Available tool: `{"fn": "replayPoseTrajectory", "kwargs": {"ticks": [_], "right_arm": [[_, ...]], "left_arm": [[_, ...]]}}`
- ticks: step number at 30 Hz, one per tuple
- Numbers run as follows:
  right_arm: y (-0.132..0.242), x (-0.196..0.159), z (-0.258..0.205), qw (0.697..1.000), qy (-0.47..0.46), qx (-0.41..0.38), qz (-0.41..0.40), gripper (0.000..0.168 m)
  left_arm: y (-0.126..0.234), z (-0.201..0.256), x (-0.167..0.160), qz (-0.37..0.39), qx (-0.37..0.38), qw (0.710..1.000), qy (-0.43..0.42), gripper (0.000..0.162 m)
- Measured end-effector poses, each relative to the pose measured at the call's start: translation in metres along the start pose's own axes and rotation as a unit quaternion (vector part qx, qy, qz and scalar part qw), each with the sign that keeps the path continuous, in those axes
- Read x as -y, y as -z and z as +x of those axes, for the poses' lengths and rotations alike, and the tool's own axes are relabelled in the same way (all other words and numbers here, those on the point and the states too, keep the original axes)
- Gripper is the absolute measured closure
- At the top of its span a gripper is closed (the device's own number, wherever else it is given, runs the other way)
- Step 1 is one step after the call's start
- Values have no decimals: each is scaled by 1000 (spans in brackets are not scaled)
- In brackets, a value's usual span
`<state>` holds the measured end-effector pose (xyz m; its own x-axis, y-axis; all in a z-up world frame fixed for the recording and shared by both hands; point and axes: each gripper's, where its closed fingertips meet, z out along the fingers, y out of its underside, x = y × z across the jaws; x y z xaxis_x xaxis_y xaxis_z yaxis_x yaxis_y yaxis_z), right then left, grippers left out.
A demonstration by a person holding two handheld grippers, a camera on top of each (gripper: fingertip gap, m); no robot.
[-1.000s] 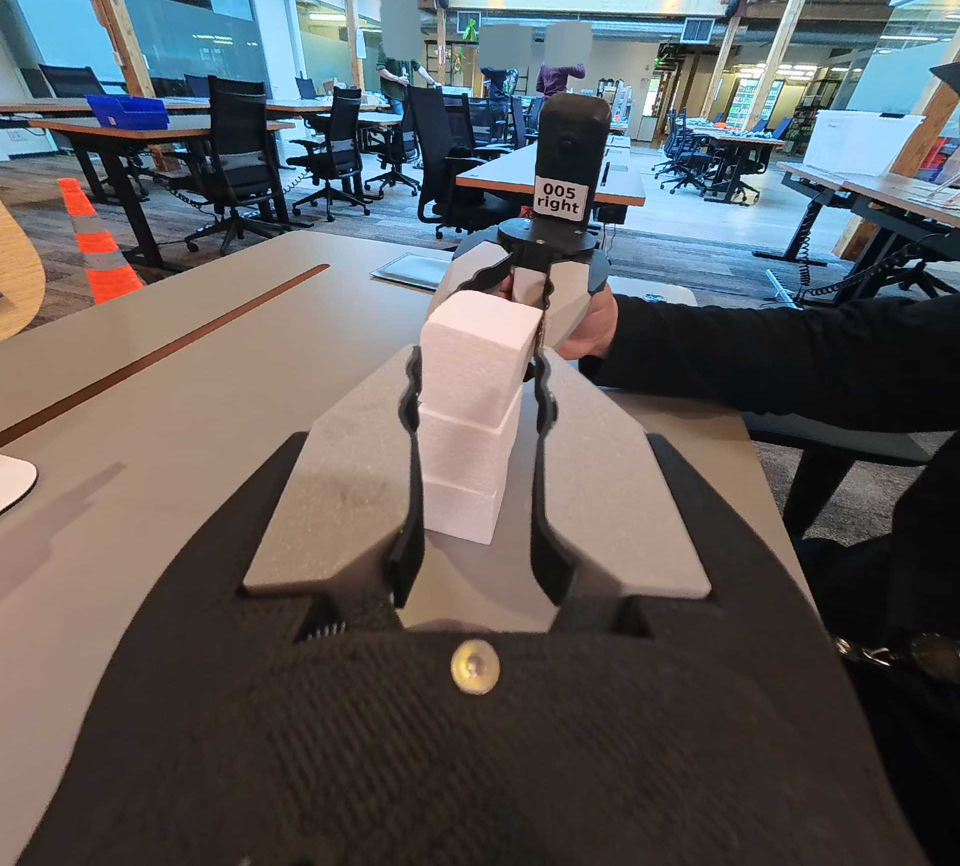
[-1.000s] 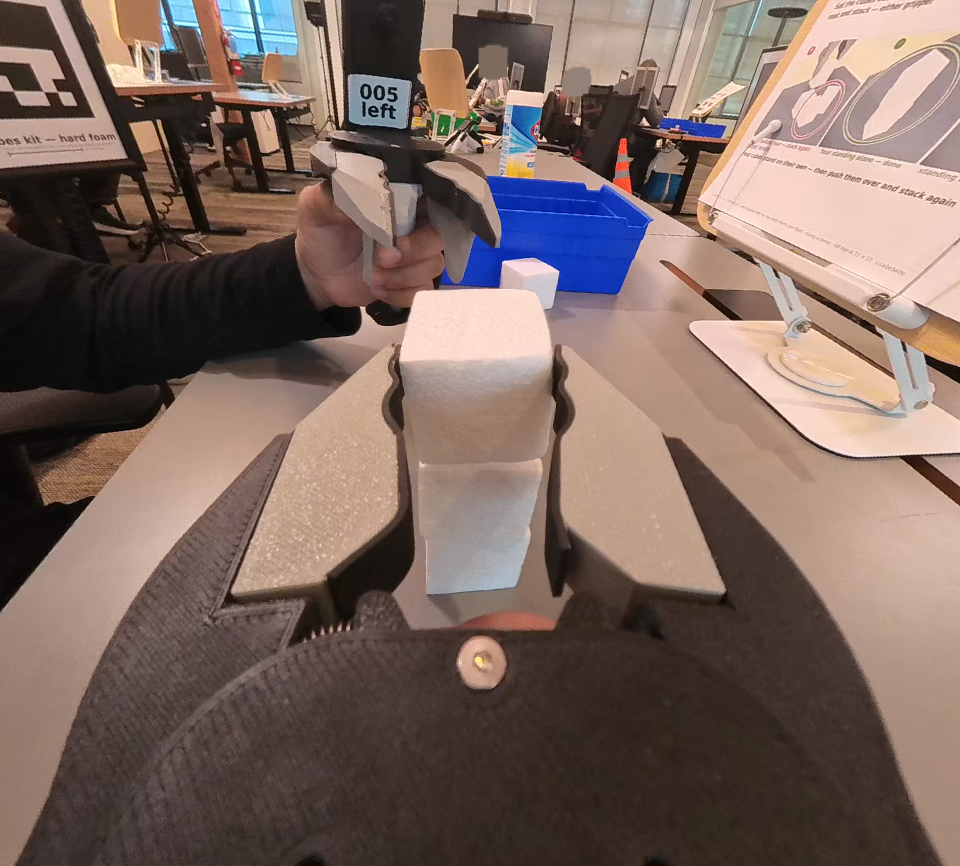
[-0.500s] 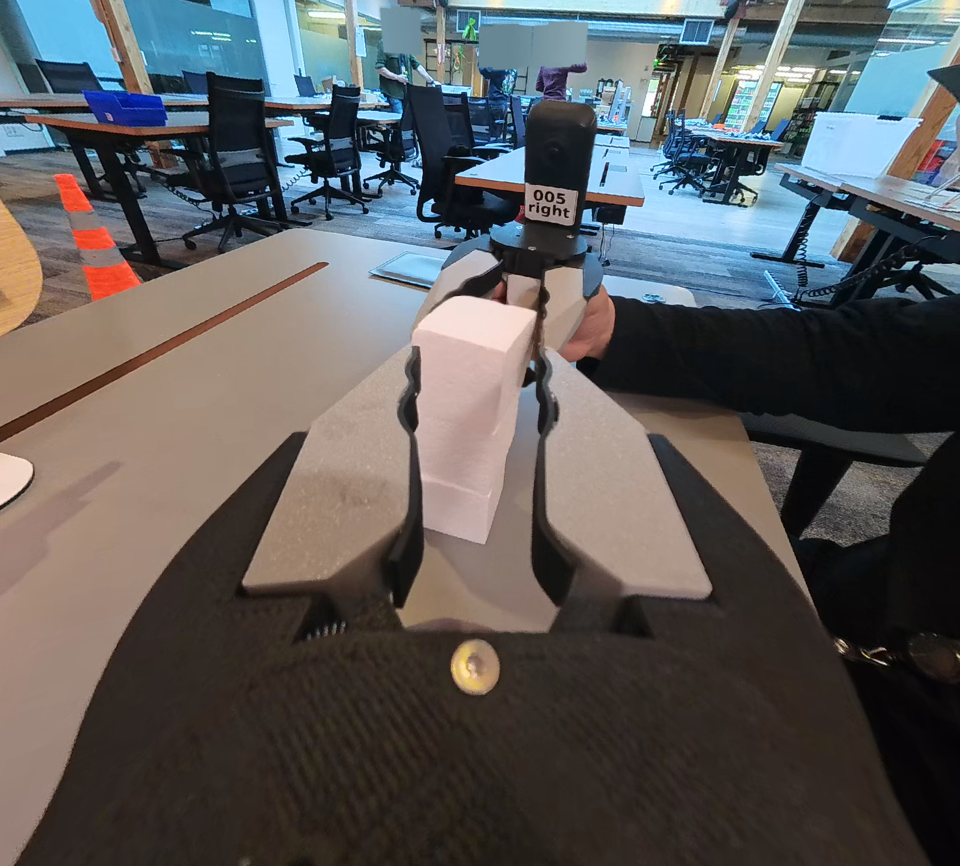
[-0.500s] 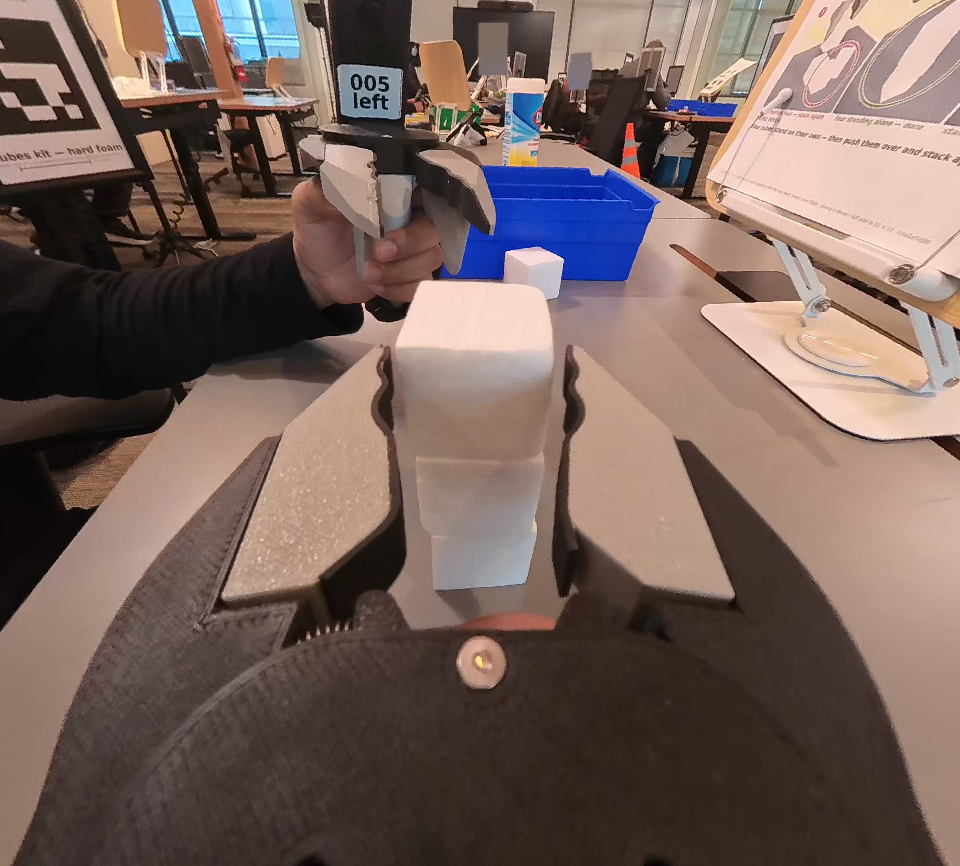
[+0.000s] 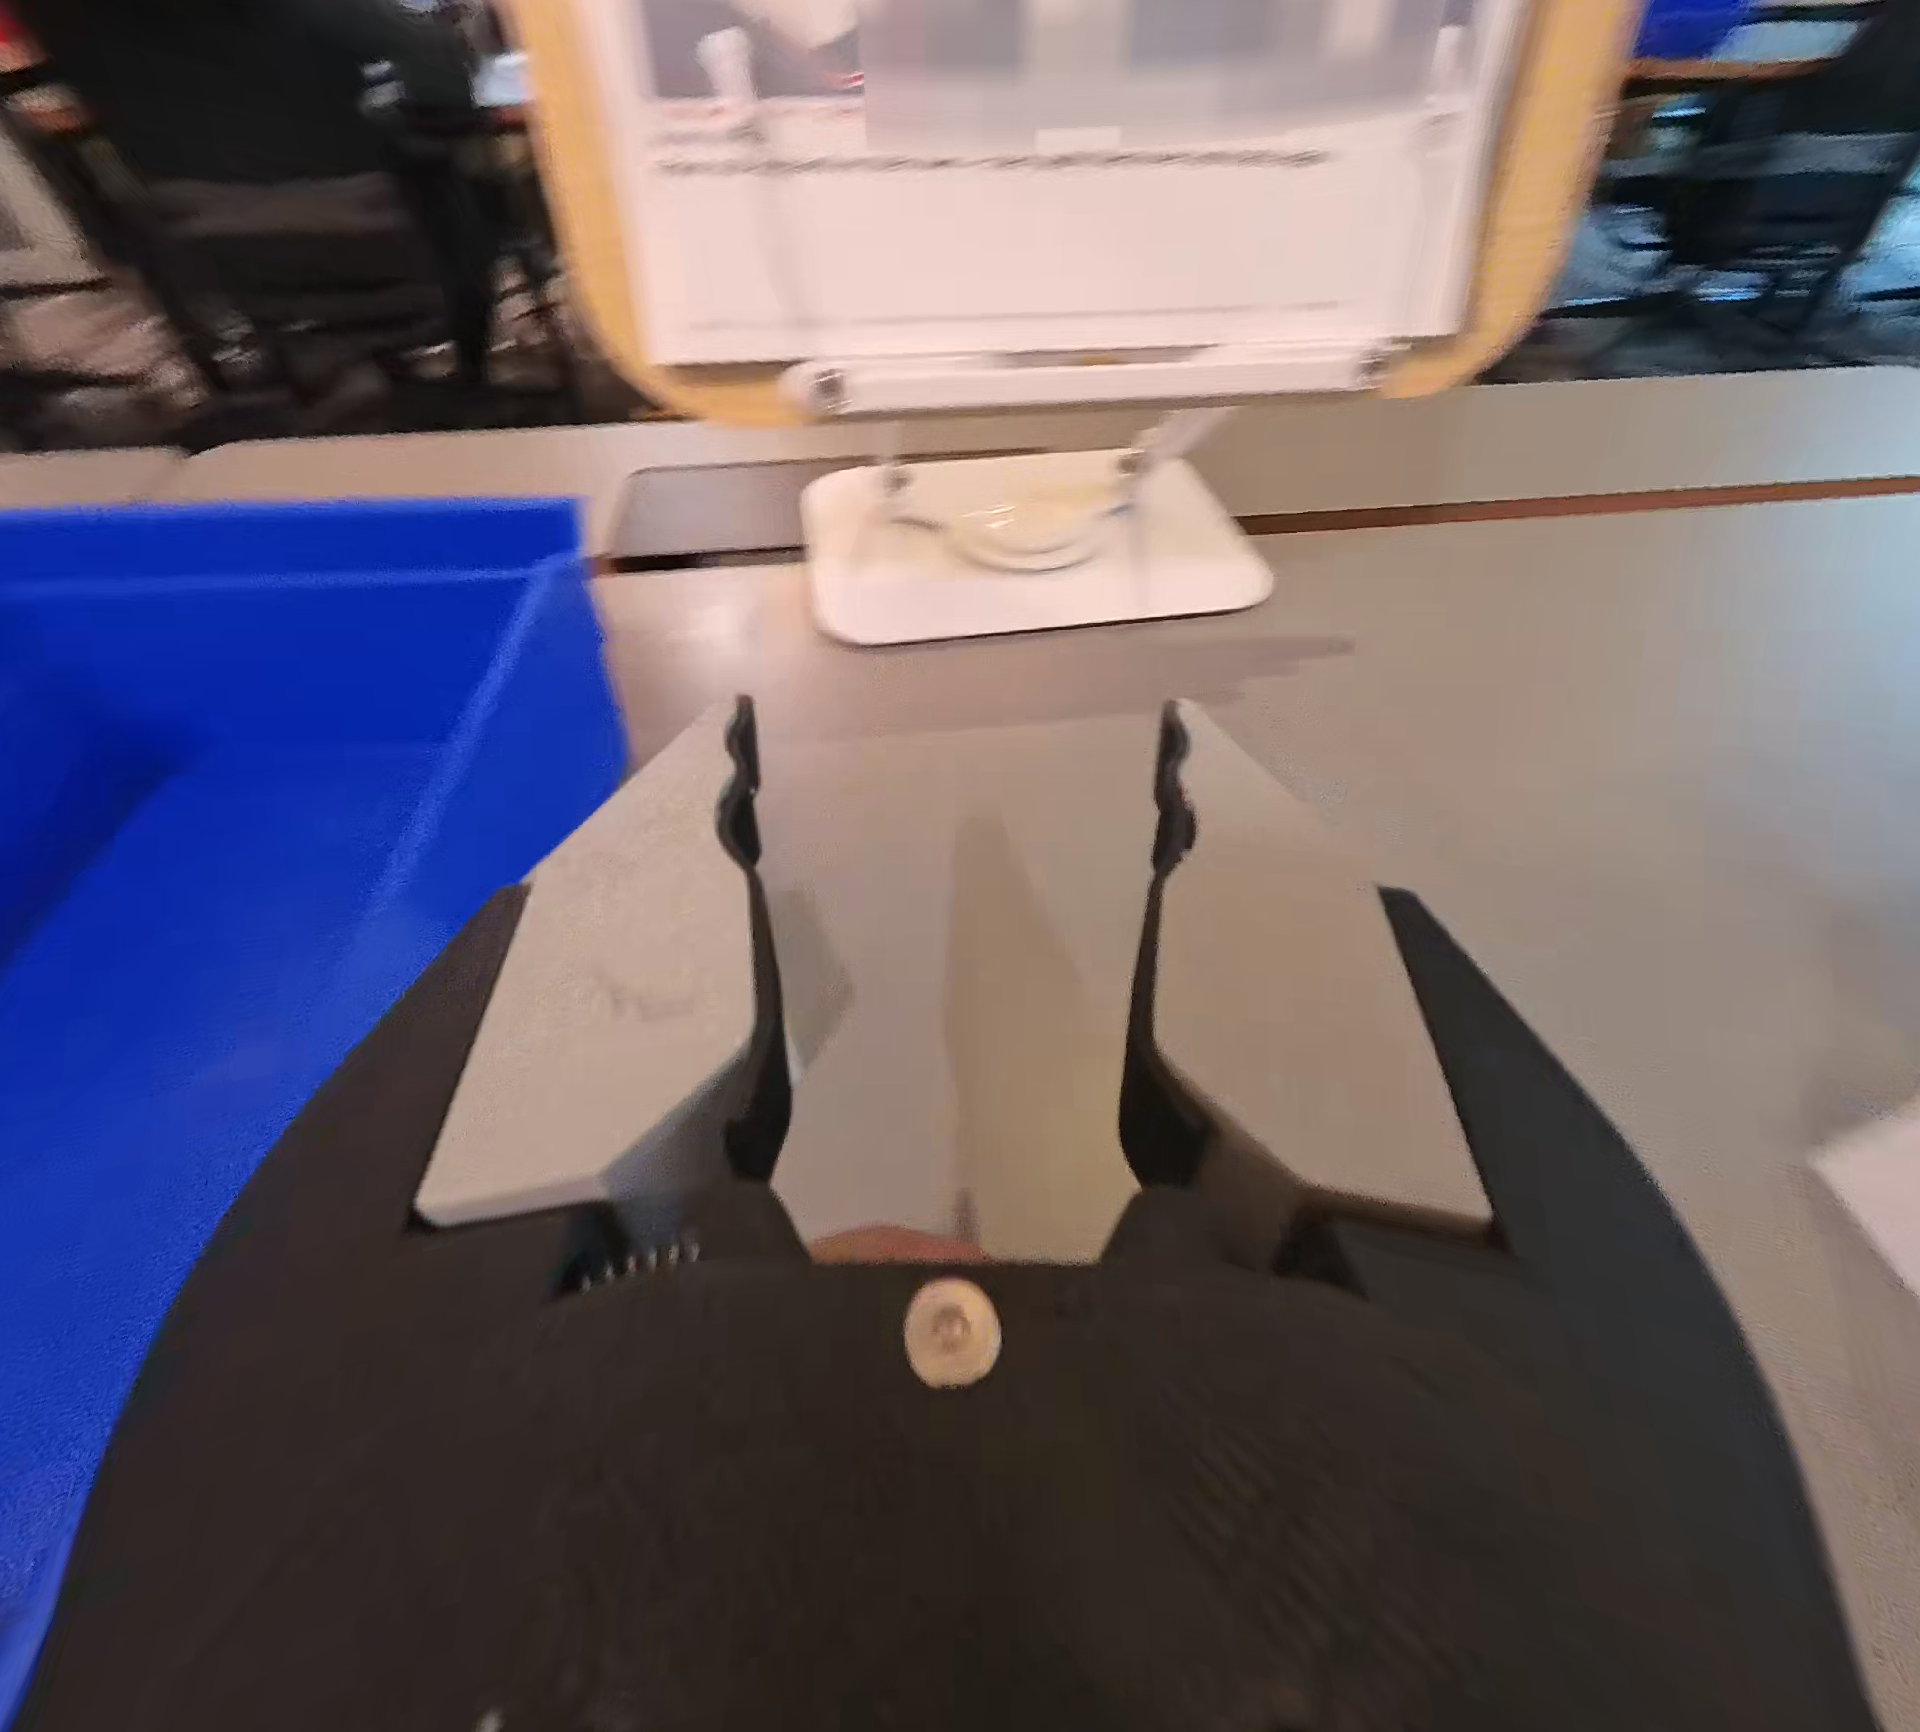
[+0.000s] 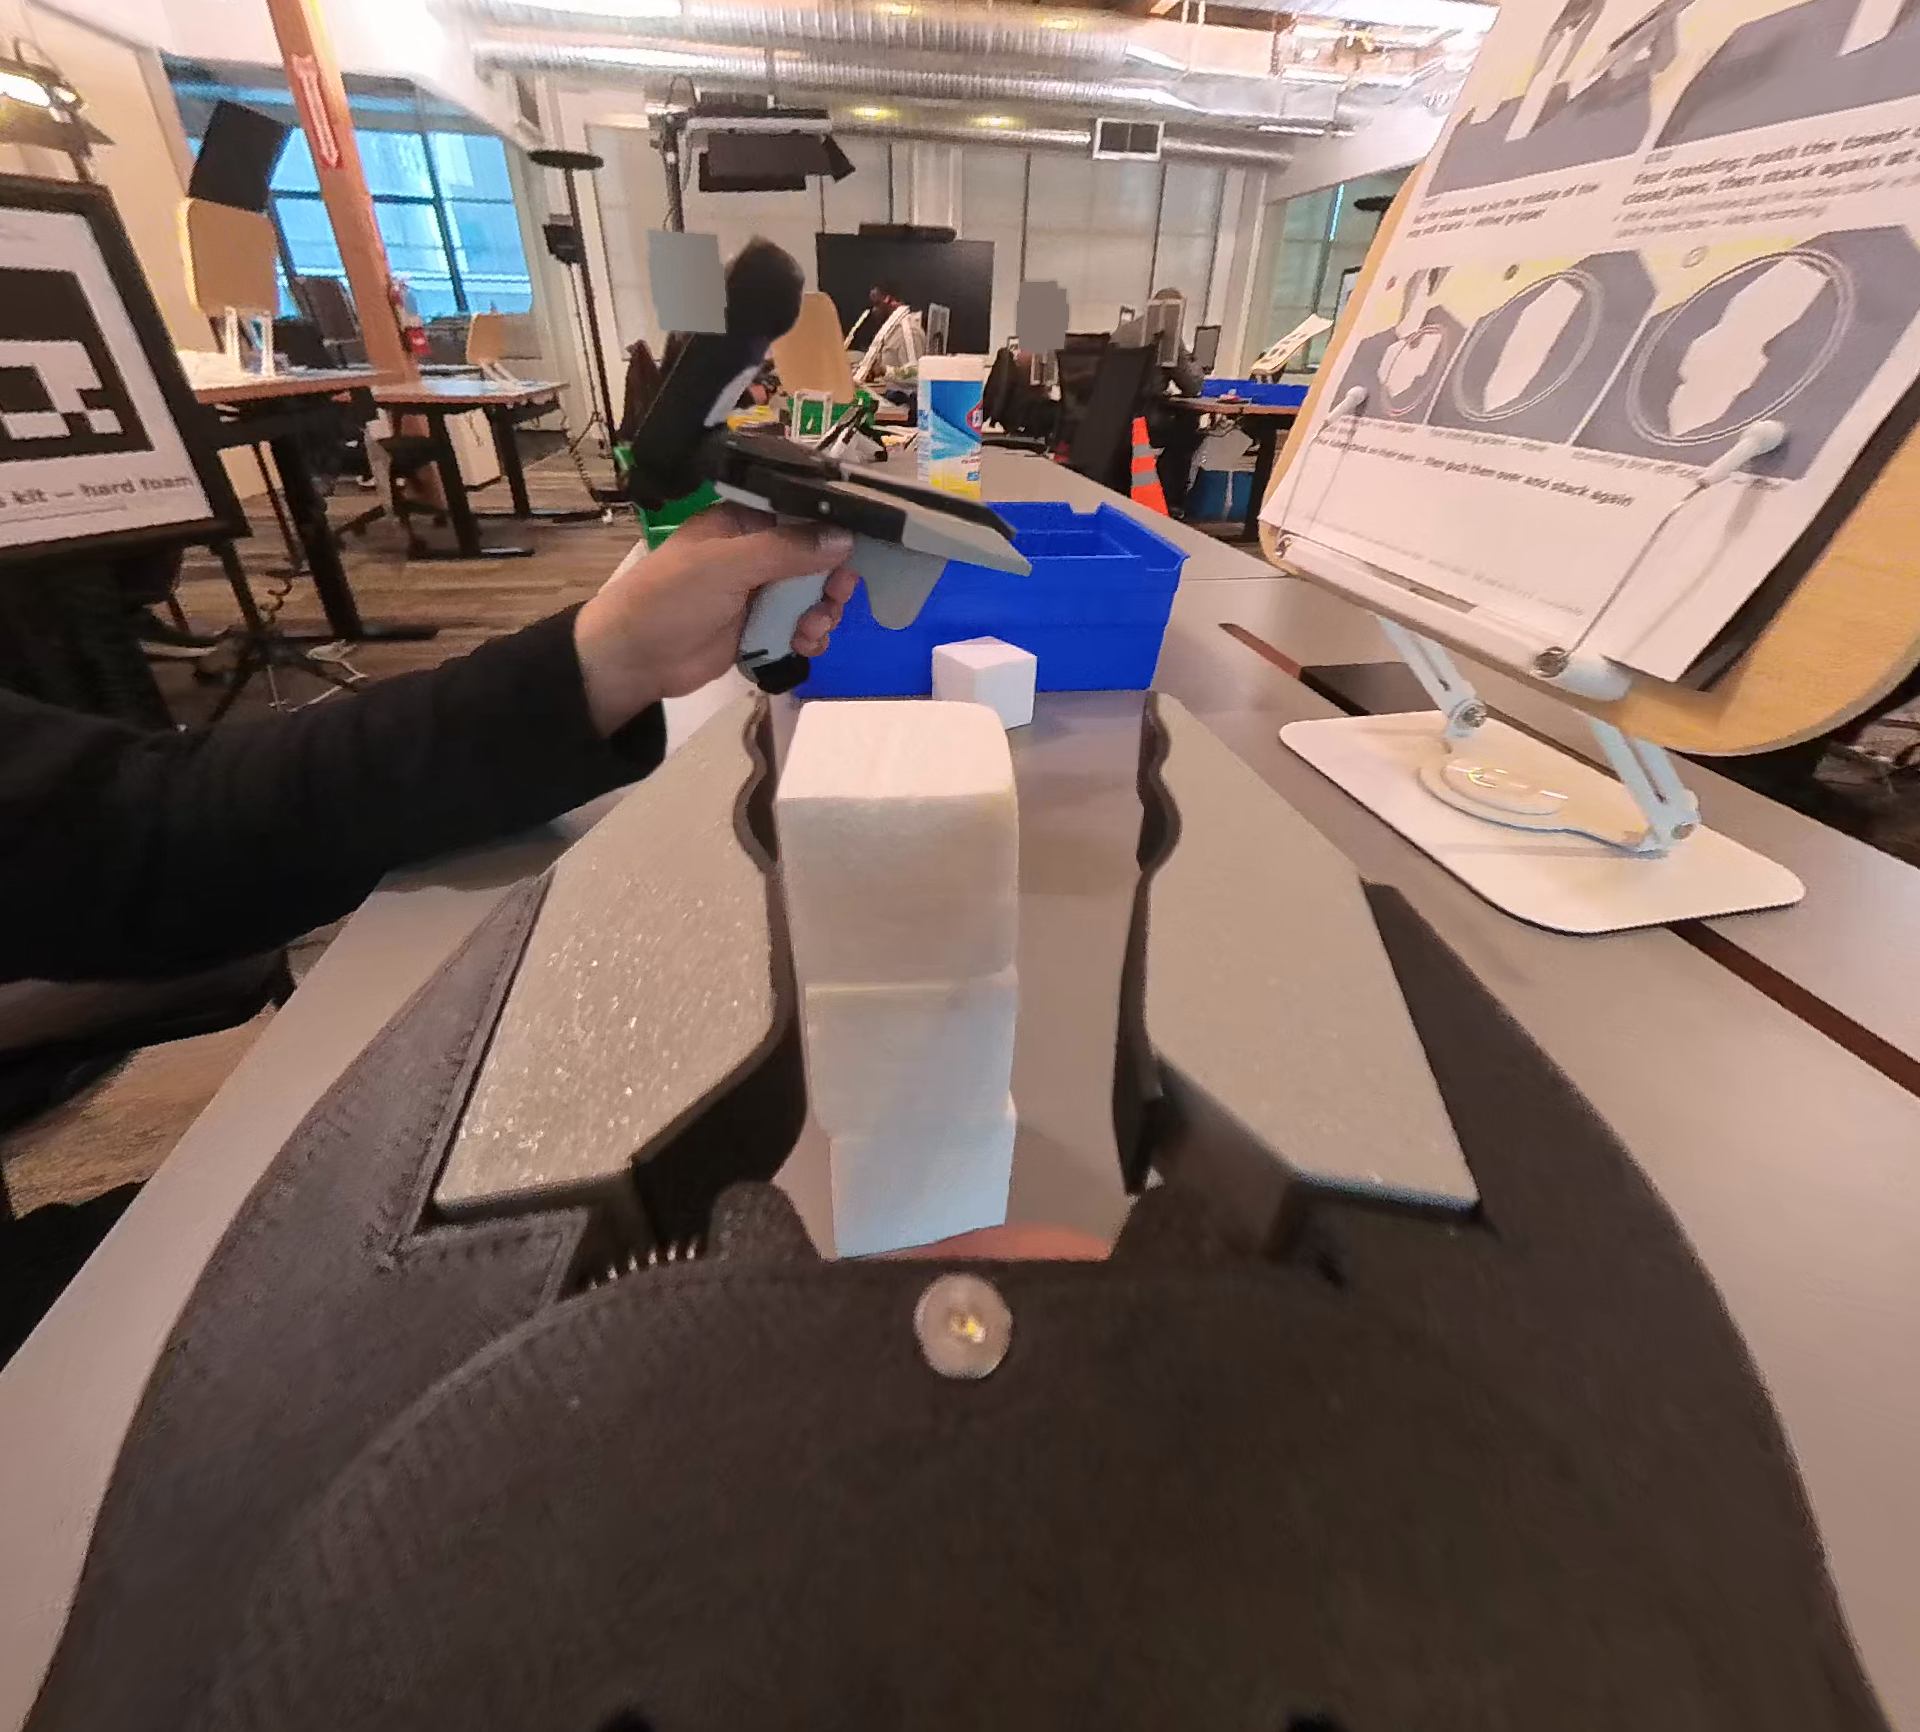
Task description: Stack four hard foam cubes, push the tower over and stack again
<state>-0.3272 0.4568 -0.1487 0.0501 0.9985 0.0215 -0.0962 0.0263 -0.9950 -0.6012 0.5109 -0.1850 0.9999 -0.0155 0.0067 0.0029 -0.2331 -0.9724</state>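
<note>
The three-cube stack (image 6: 904,976) stands on the grey table (image 6: 1558,1038) between the fingers of the right gripper (image 6: 951,773), whose jaws are spread wide and clear of the foam on both sides, where half a second ago they sat much closer around the top cube. So the third cube now rests released, and the tower appears to stand on its own, slightly stepped from layer to layer. The fourth cube (image 6: 984,680) lies alone farther back, just in front of the blue bin (image 6: 1081,612). The left gripper (image 5: 954,752), which a moment ago faced the stack, has swung away toward the bin and the instruction board on its stand (image 5: 1039,570); its jaws are parted and hold nothing, and I judge it is heading for that last cube. Its view is smeared by motion, and neither stack nor loose cube shows in it. In the right wrist view the stack's base is partly cut off by the gripper body, so its footing cannot be checked.
</note>
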Motion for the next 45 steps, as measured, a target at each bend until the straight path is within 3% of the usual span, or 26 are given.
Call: {"fn": "replayPoseTrajectory", "kwargs": {"ticks": [3,12,17,19,23,27,30,34,38,41,45], "right_arm": [[1,0,1,1000,-1,-4,1,101],[2,3,-5,1000,6,1,3,103],[5,8,-8,1000,7,2,11,103],[6,10,-9,1000,8,3,14,104],[6,11,-12,1000,11,5,15,105],[7,11,-13,1000,13,7,13,107],[9,13,-13,1000,15,7,15,108],[11,17,-16,1000,7,17,21,110],[10,23,-31,999,3,44,22,110],[6,26,-50,997,9,76,18,110],[-4,23,-80,992,32,119,-3,110]], "left_arm": [[-2,-36,-15,-30,65,997,17,83],[-20,-75,-79,-156,128,978,43,81],[-28,-83,-111,-215,140,966,35,85],[-31,-85,-124,-240,138,960,34,93],[-33,-80,-126,-250,111,961,34,94],[-35,-38,-95,-188,8,982,3,95],[-22,33,-47,-83,-179,980,19,95],[32,113,-4,25,-394,919,-19,95],[89,169,-3,59,-529,841,-99,95],[116,199,-17,49,-585,795,-152,95],[127,220,-34,41,-594,774,-215,95]]}}
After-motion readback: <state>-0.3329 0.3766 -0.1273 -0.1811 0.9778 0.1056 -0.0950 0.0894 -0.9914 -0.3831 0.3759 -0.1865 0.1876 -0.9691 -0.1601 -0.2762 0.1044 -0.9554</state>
